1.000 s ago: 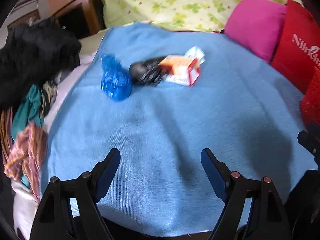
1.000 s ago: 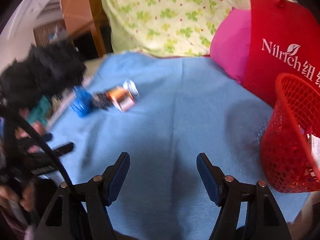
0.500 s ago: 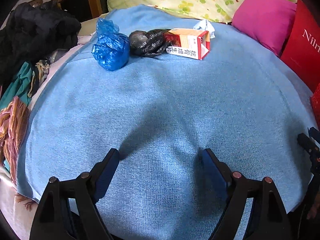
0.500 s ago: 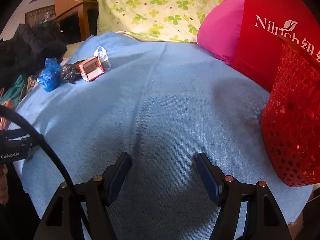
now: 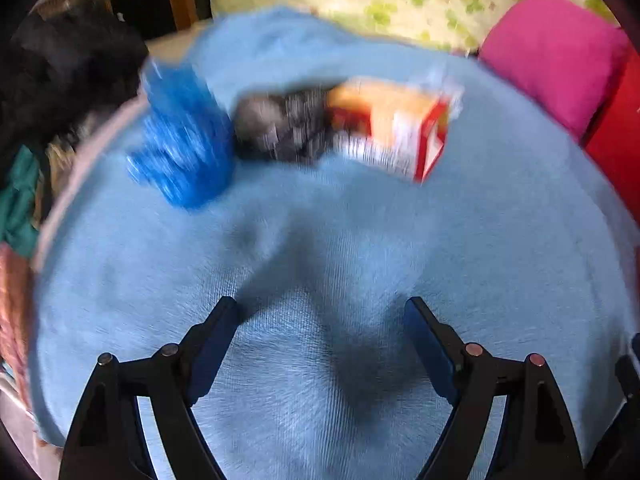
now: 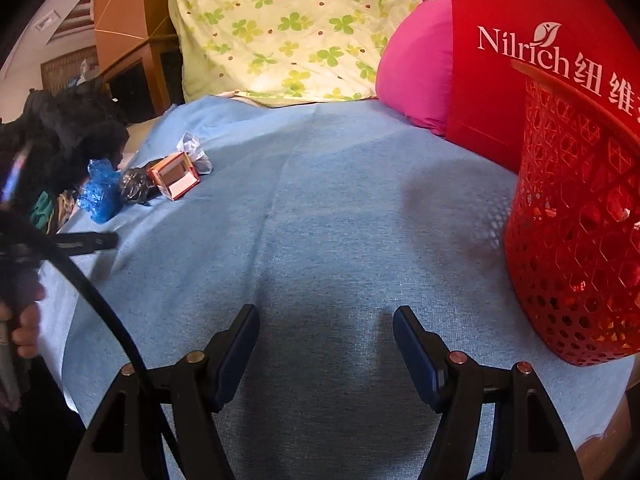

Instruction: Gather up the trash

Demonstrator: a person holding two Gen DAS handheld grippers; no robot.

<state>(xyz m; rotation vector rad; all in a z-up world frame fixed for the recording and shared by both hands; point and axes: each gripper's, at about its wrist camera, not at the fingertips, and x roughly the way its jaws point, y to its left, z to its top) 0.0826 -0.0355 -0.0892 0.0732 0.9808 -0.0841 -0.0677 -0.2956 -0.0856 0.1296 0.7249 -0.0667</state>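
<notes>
left gripper (image 5: 320, 316): fingers spread wide, nothing in them, hovering low over the blue blanket (image 5: 360, 240), pointed at the trash

trash: blue bag (image 5: 184, 140), black bag (image 5: 280, 128) and orange carton (image 5: 396, 128) in a row straight ahead of it, pretty blurry

right gripper (image 6: 326, 330): spread too, empty, level above the blanket

red basket (image 6: 572, 240): just off its right finger

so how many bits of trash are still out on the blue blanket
4, clustered far left: blue bag, black bag, orange carton, white wrapper behind it. More may hide behind.
</notes>
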